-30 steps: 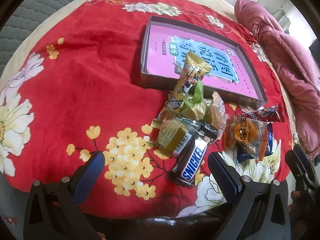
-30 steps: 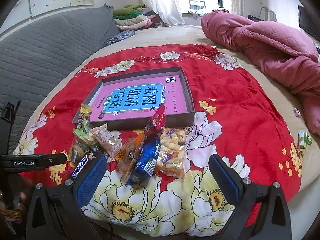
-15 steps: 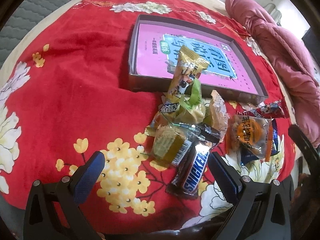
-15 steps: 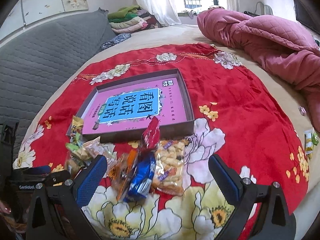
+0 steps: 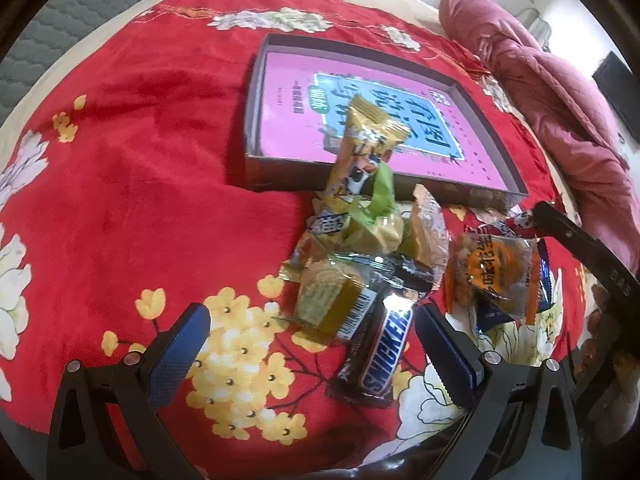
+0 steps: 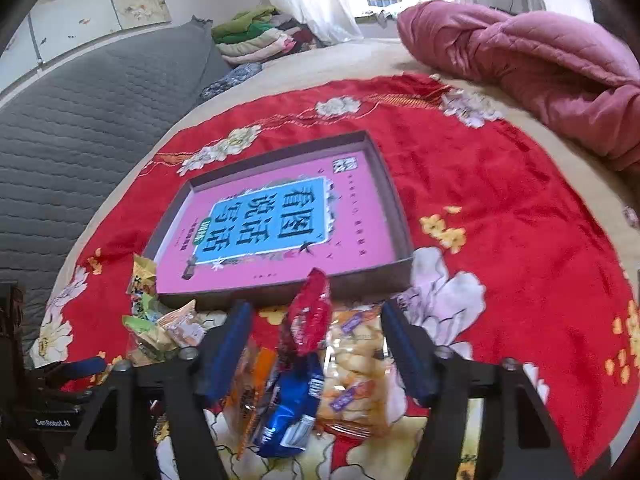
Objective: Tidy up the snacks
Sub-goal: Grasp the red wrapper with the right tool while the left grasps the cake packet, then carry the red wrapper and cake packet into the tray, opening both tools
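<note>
Left wrist view: the left gripper (image 5: 312,344) hangs wide open over the red floral blanket (image 5: 132,152), its pads clear of the Snickers bar (image 5: 384,354) lying between them. Snacks pile just near of the shallow box (image 5: 256,176) with the pink book inside.

Right wrist view: the right gripper (image 6: 316,344) is closing, jaws either side of a red wrapper (image 6: 310,316), a blue packet (image 6: 292,412) and a clear bag of puffs (image 6: 354,376), pads not yet pressing. The box (image 6: 360,282) sits just beyond.
</note>
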Motion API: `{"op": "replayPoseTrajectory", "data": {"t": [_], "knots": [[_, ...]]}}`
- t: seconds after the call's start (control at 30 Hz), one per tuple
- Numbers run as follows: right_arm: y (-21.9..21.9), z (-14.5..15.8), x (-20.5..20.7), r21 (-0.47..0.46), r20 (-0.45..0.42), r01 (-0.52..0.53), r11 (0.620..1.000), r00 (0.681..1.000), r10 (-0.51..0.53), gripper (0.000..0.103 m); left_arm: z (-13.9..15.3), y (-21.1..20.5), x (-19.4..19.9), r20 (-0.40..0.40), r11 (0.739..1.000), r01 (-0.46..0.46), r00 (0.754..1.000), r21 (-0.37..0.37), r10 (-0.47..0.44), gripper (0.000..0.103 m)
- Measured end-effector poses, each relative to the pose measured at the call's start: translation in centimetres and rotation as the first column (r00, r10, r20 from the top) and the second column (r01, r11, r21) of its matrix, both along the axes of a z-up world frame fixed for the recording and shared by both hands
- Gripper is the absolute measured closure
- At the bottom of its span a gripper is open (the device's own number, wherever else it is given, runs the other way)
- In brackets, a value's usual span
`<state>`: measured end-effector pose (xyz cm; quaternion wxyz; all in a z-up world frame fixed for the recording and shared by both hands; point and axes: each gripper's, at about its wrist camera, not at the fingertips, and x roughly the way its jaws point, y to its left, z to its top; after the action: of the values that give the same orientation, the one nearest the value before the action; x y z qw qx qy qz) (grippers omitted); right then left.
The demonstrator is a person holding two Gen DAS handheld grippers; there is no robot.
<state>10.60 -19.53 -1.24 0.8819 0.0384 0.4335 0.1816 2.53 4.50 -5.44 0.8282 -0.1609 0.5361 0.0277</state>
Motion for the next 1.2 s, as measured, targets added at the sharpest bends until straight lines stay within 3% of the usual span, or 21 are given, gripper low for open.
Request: {"op": "replayPoseTrajectory", "data": {"t": [0.17,0.33,0.7,0.77,0.83,0.87,1.2], "knots": [[0.3,-0.5,0.1,0.019,-0.012,-0.018,1.0,1.0,0.018,0.062,-0.4,-0.1,0.1,-0.007,1.0,0.01,1.0,-0.011,-0.01,0.006],[0.2,-0.7,0.4,0.032,-0.015,-0.019,0.999,1.0,0.019,0.076,-1.0,0.4,0.3,-0.016,0.999,-0.008,1.0,-0.044,0.007,0.023],[0.7,-0.8,0.5,0.027,0.01,-0.048,0.998,0.999,0.048,0.081,-1.4,0.0,1.0,0.005,0.999,-0.003,1.0,-0.043,0.003,0.035],[0.7,-0.8,0.6,0.024,0.012,-0.05,0.998,0.999,0.05,0.081,-1.6,-0.3,1.2,0.007,0.999,0.007,1.0,-0.043,-0.007,0.042],[0.7,-0.8,0.5,0.021,0.019,-0.052,0.998,0.998,0.052,0.083,-1.8,-0.3,1.5,0.002,0.998,0.012,1.0,-0.054,-0.012,0.06],[0.7,-0.8,0.5,0.021,0.02,-0.052,0.998,0.998,0.052,0.084,-1.9,-0.4,1.6,-0.002,0.999,0.014,1.0,-0.046,-0.014,0.062],[-0.2,-0.5,0.5,0.046,0.04,-0.037,0.998,0.999,0.035,0.086,-1.3,0.1,1.2,0.018,0.999,0.01,1.0,-0.049,-0.009,0.067]]}}
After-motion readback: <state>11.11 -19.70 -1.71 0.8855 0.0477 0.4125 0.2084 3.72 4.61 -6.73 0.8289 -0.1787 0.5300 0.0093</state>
